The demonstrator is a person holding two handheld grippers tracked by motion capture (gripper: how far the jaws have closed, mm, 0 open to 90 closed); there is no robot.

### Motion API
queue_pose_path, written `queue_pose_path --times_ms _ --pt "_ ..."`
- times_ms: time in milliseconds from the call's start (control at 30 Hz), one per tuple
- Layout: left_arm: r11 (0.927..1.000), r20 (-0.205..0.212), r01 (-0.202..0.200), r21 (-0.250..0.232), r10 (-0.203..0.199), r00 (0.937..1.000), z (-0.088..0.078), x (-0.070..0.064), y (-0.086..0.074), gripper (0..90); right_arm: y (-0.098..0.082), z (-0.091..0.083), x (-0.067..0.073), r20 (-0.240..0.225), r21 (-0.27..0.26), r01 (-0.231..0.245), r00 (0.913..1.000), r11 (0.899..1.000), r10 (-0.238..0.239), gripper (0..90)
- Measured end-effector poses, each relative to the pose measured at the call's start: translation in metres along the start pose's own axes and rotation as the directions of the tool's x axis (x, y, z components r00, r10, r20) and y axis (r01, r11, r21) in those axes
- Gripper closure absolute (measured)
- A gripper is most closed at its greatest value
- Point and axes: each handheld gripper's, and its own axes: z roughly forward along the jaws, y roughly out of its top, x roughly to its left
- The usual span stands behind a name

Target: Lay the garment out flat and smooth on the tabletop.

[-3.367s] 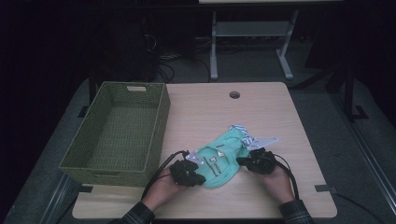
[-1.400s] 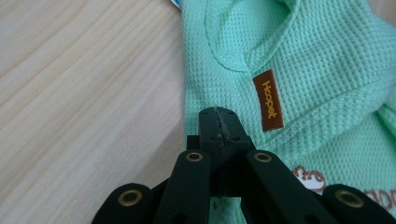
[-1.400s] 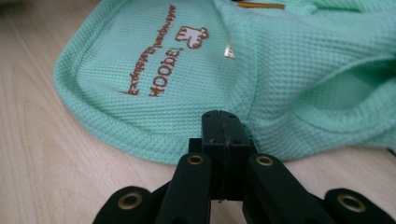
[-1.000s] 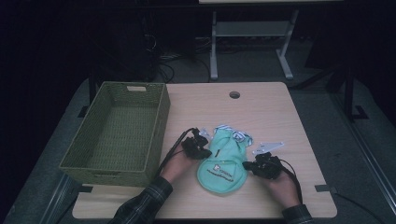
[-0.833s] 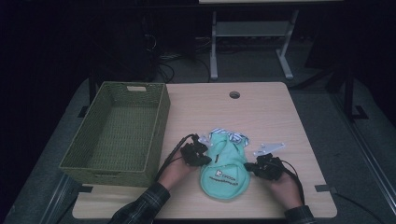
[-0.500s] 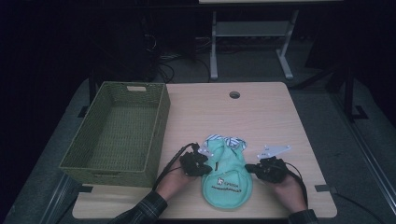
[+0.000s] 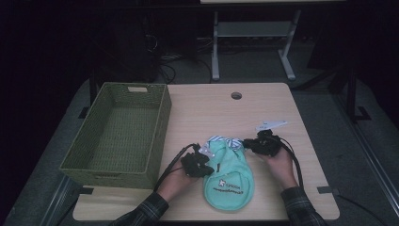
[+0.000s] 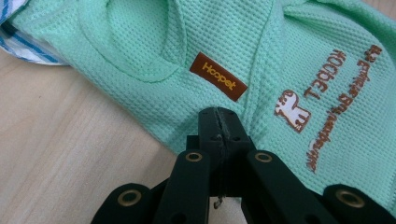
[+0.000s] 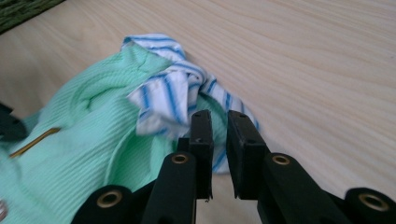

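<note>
While it lies flat on the near half of the pale wooden table (image 7: 263, 108), the small mint-green waffle-knit pet shirt (image 7: 228, 176) with a brown "Hoopet" label and blue-and-white striped trim (image 9: 173, 95) sits between the person's two hands. At its nine o'clock edge the left gripper (image 7: 201, 164) has its black jaws pressed fully together; in the left gripper view they meet over the green cloth just below the brown label (image 8: 218, 76), and whether a fold is pinched between them I cannot tell. At the shirt's one o'clock the right gripper (image 7: 249, 144) has just been opening: in the right gripper view its jaws stand a narrow gap apart beside the striped trim, with nothing pinched between them. At nine o'clock from the shirt, well apart, stands the olive-green woven rectangular basket (image 7: 82, 153). At twelve o'clock, far across the table, is a round cable hole (image 7: 236, 95).
</note>
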Motion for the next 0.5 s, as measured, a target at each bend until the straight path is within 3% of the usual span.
queue_pose_path --times_ms 233,267,367,500 --pt "1.0 -0.002 -0.004 0.005 0.005 1.0 0.0 0.0 0.001 89.3 0.0 0.019 -0.001 -0.013 0.042 -0.008 0.9999 0.999 0.008 72.5" --pt "0.9999 -0.002 -0.012 0.012 0.012 0.9999 0.0 0.0 0.001 89.4 -0.002 0.023 0.003 0.009 0.057 0.011 0.9999 0.998 -0.012 75.2" --pt "0.9999 -0.003 -0.012 0.012 0.012 0.9999 0.0 0.0 0.001 89.3 -0.002 0.023 0.005 0.017 0.061 0.044 0.9988 0.997 -0.045 86.8" --pt "0.9997 -0.01 -0.019 0.015 0.019 0.9998 0.0 -0.001 0.001 89.4 0.0 0.02 0.01 0.068 0.065 0.102 0.992 0.993 -0.106 89.5"
